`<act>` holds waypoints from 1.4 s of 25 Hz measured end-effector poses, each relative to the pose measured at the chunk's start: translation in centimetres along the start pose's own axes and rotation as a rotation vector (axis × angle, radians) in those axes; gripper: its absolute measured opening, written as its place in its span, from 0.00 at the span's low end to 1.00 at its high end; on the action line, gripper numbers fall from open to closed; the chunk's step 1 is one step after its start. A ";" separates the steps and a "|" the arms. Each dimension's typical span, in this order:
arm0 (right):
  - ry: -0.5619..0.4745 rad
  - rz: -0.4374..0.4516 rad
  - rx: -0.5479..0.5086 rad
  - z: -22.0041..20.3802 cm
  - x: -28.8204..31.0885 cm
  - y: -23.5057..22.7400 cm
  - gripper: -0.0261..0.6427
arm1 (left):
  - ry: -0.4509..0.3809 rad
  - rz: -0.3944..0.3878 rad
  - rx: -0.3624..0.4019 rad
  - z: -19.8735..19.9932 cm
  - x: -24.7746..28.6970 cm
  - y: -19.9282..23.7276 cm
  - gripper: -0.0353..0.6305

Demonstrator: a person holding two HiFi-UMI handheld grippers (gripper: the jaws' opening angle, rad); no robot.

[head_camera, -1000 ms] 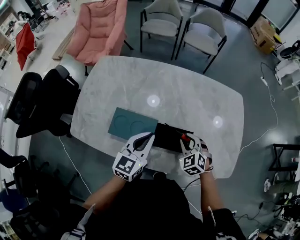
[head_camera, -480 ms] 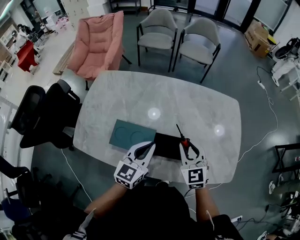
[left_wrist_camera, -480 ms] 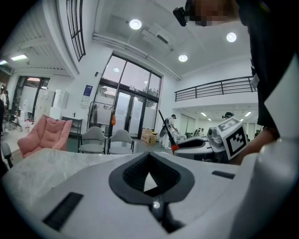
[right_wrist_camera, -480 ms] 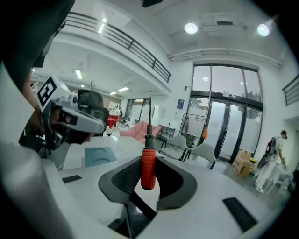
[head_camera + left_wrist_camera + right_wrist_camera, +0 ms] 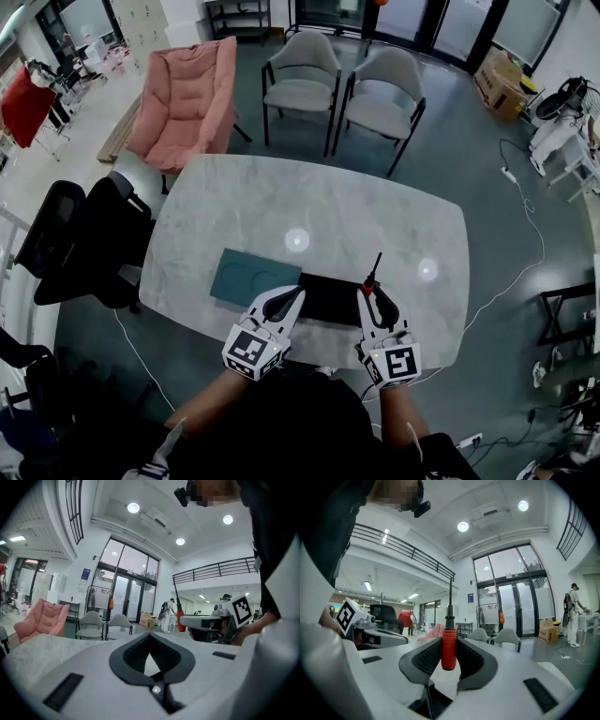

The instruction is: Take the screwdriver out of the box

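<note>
Nearest in, at the table's front edge: gripping with the right gripper (image 5: 449, 662), pads clamped on the red ribbed handle of the screwdriver (image 5: 448, 644). Holding it upright, with the black collar and thin dark shaft pointing straight up past the jaw tips and the butt of the handle hanging free between the pads. Carrying it in the air, resting on nothing, by the right end of the black box (image 5: 328, 298).

Over on the other side, hovering with the left gripper (image 5: 150, 637). Tips pressed together, with only a small triangular gap lower down between the dark pads, pinching nothing. Pointing roughly level near the left end of the box, alongside the right gripper but apart from it.

Just beyond the left gripper, lying flat on the marble table (image 5: 309, 202): a teal tray (image 5: 251, 275) with two round hollows. Touching the box's left side or just beside it, hard to say which. Farther across the tabletop, two bright reflections (image 5: 297, 240) of ceiling lights.

Past the far edge, standing side by side: two grey chairs (image 5: 300, 80), with a pink armchair (image 5: 183, 94) to their left. Off to the left of the table, black office chairs (image 5: 80, 234). Farthest back, near the glass doors, a cardboard carton (image 5: 500, 80).
</note>
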State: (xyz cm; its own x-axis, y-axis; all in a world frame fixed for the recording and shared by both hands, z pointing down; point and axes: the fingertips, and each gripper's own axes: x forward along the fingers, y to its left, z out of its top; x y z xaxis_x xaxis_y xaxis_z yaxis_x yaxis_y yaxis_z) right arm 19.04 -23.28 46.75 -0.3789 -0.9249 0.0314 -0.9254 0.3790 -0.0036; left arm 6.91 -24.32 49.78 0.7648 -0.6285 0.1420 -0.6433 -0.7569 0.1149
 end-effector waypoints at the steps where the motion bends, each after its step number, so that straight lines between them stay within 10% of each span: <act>1: -0.022 0.001 0.016 0.6 -0.2 0.2 0.21 | -0.005 0.000 0.000 0.2 0.0 0.0 0.06; 35: -0.293 -0.028 0.006 9.9 -2.5 1.8 0.21 | -0.119 -0.048 0.036 5.2 0.3 -2.0 0.06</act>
State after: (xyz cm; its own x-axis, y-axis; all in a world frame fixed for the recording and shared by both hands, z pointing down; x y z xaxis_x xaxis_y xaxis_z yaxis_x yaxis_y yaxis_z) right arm 18.21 -20.58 36.81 -0.3385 -0.9048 -0.2582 -0.9354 0.3534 -0.0123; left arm 8.59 -23.92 44.49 0.7945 -0.6069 0.0193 -0.6062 -0.7909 0.0835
